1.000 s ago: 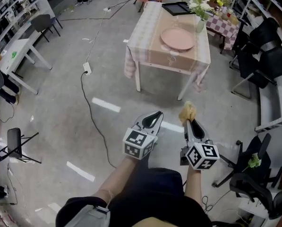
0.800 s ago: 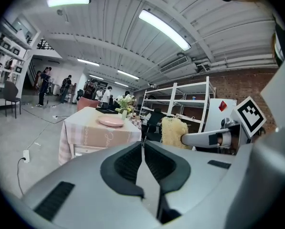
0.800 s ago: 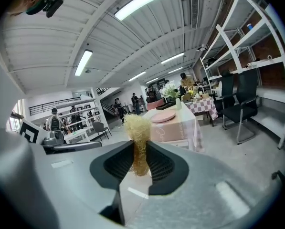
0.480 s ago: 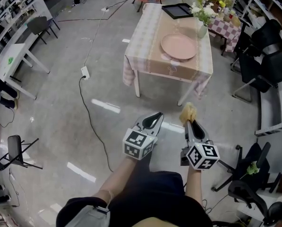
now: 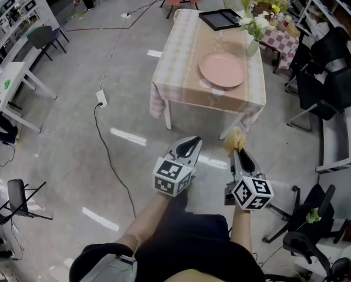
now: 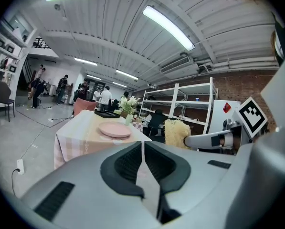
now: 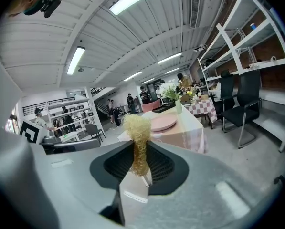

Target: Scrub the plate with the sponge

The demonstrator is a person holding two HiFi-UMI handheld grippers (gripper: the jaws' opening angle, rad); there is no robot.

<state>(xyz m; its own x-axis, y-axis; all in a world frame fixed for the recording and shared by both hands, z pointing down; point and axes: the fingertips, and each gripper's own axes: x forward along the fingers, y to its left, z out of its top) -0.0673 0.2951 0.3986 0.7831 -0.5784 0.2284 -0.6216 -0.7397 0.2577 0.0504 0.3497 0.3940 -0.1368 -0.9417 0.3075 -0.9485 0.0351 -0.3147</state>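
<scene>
A pink plate lies on a table with a checked cloth, some way ahead of me. My right gripper is shut on a yellow fibrous sponge, which sticks up between its jaws. My left gripper is shut with nothing in it, beside the right one. Both are held over the floor, well short of the table. The left gripper view shows the plate ahead and the sponge at its right. In the right gripper view, the plate lies behind the sponge.
On the table stand a black tray at the far end and a vase of white flowers to the right of the plate. Black office chairs line the right side. A cable with a power strip runs over the floor at left.
The table and plate have come nearer and lower in the head view as I walk toward them. Both grippers keep their pose, the sponge still held.
</scene>
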